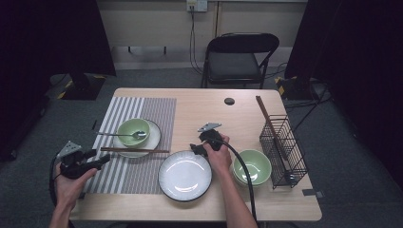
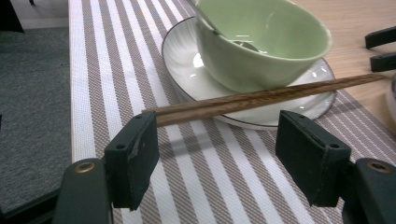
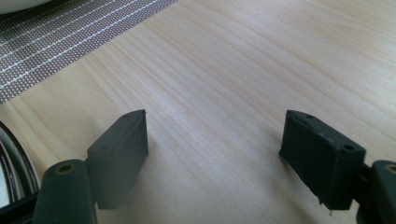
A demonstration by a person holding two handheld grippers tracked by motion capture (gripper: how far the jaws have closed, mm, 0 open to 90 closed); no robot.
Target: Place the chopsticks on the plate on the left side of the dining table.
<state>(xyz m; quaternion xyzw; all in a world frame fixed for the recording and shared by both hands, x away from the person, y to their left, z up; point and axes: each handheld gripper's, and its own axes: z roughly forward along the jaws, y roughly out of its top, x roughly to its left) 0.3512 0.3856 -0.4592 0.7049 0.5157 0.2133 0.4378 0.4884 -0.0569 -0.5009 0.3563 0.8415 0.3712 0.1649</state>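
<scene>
Folding chair [image 1: 241, 57] behind table [image 1: 209, 102]; wall socket [image 1: 196, 5] above.

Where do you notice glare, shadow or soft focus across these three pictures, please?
High view: the empty white plate carries bright ceiling reflections, and the room's sides fall into darkness. Left gripper view: glare spots sit on the small plate beside the green bowl; the open left gripper is slightly soft. Right gripper view: the open right gripper casts faint shadows on the table, and the placemat is blurry.
</scene>
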